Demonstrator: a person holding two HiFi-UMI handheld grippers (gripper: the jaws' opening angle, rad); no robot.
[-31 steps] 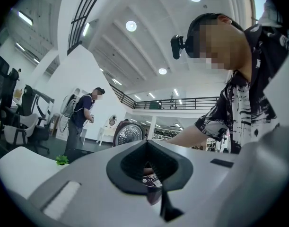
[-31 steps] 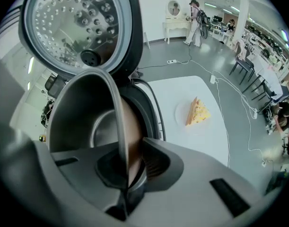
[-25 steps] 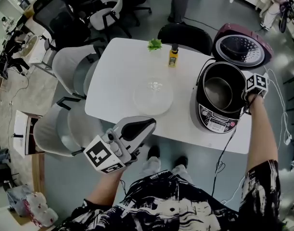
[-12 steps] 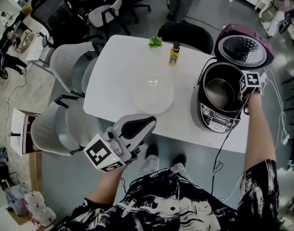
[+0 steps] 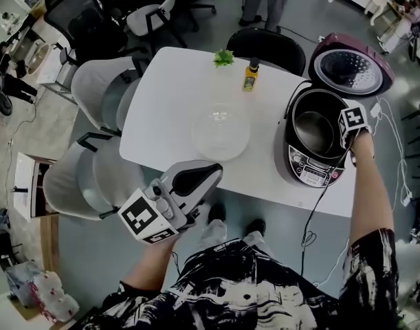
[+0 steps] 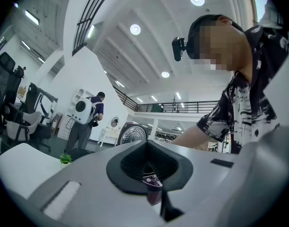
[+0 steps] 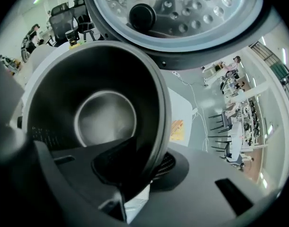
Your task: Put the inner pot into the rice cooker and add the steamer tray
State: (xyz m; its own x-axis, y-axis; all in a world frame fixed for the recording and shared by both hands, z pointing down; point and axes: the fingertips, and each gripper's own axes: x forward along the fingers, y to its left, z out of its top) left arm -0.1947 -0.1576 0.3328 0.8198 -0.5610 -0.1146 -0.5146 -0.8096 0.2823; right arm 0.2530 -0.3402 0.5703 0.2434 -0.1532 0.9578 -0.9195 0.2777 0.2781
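At the worktop's (image 5: 161, 108) right edge the right gripper (image 5: 347, 136) has just been opening around the rim of the pot (image 5: 318, 130), seated in the cooker (image 5: 307, 174); tray (image 5: 220, 136) next.

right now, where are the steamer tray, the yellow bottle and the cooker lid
steamer tray (image 5: 220, 132): head view, its clear centre
yellow bottle (image 5: 249, 81): head view, its yellow body
cooker lid (image 5: 350, 69): head view, its inner plate
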